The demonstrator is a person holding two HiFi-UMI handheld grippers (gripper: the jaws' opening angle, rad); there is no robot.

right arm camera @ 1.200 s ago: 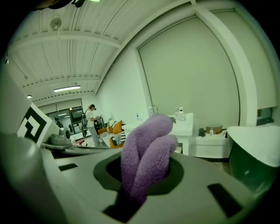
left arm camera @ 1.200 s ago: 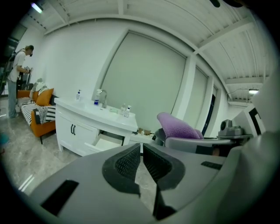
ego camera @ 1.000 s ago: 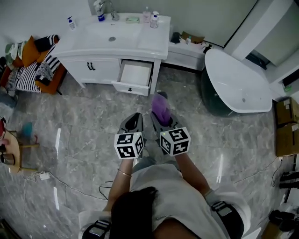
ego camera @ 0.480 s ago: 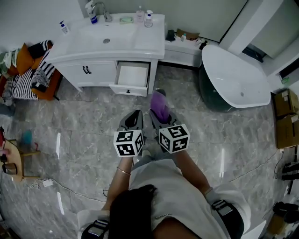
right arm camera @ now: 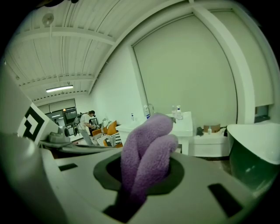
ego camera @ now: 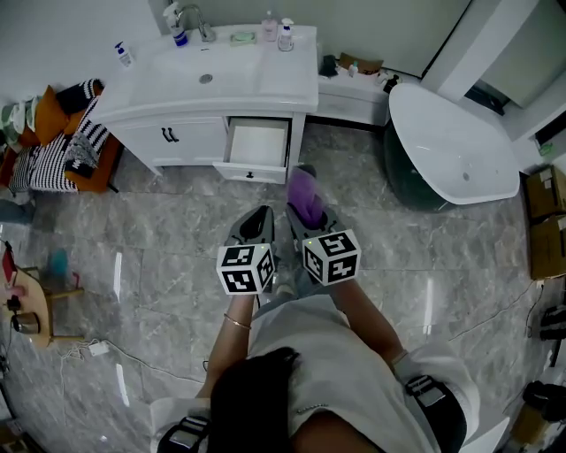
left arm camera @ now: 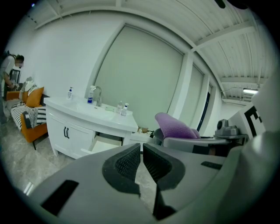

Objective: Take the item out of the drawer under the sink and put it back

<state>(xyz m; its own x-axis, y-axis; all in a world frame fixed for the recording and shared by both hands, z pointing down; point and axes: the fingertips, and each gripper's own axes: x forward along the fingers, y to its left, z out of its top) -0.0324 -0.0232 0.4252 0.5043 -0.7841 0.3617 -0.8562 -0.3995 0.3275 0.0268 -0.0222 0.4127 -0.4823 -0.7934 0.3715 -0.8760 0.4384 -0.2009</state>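
A purple fluffy cloth (ego camera: 307,193) sticks out of my right gripper (ego camera: 306,211), which is shut on it, and it fills the middle of the right gripper view (right arm camera: 148,146). My left gripper (ego camera: 258,225) is held beside it, shut with nothing between its pads (left arm camera: 129,161). Both point at the white vanity (ego camera: 181,134), whose right-hand drawer (ego camera: 256,144) stands pulled open over the floor and looks bare inside. The drawer (left arm camera: 106,142) and the cloth (left arm camera: 173,128) also show in the left gripper view.
Bottles (ego camera: 285,35) and a tap (ego camera: 202,19) stand on the sink top. A white bathtub (ego camera: 453,146) lies to the right and a seat with striped cushions (ego camera: 53,146) to the left. Cardboard boxes (ego camera: 548,221) sit at the far right. A person (left arm camera: 8,74) stands far left.
Both grippers have edged a little toward the open drawer. The purple cloth stays gripped in the right one.
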